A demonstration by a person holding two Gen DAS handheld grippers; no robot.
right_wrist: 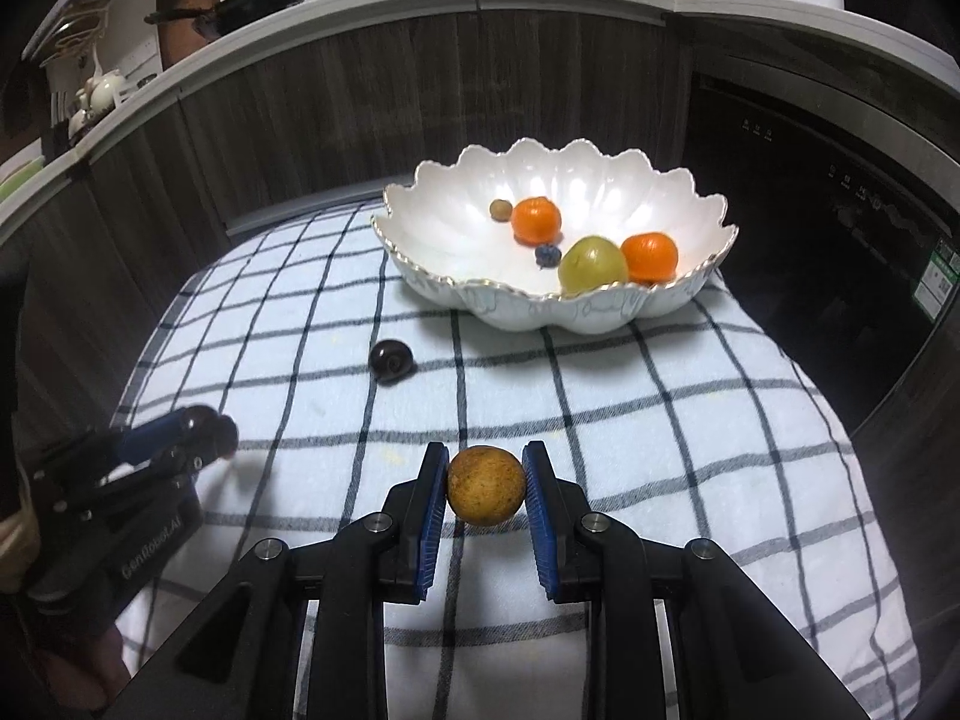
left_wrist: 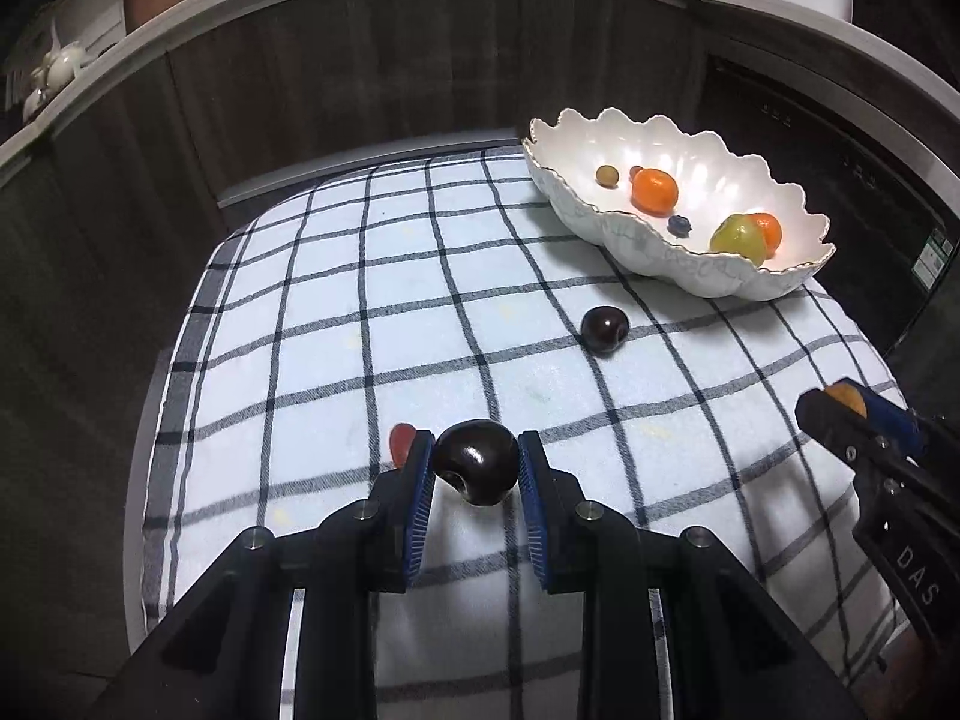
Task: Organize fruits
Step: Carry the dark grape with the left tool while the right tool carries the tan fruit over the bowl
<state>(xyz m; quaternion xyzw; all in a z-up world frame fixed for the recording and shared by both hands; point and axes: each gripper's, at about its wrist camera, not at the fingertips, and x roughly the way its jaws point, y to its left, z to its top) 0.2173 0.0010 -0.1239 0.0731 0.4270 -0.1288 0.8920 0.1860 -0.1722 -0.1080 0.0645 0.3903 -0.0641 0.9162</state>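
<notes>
A dark plum (left_wrist: pixel 477 461) is gripped between the fingers of the left gripper (left_wrist: pixel 476 463), above the checked cloth (left_wrist: pixel 336 300) on the worktop. A brown round fruit (right_wrist: pixel 486 485) is clamped between the fingers of the right gripper (right_wrist: pixel 486 483). A second dark plum (left_wrist: pixel 604 330) is seen ahead of the left fingers, on the cloth. Farther ahead, a white scalloped bowl (right_wrist: pixel 600 315) is filled with two oranges (right_wrist: pixel 537 219), a green fruit (right_wrist: pixel 593 264) and a blueberry (right_wrist: pixel 546 254).

White letters "DAS" run along the black body of the right gripper (left_wrist: pixel 840 414) at four o'clock in the left wrist view, while "GenRobot.AI" marks the left gripper (right_wrist: pixel 213 429) at eight o'clock in the right wrist view.
</notes>
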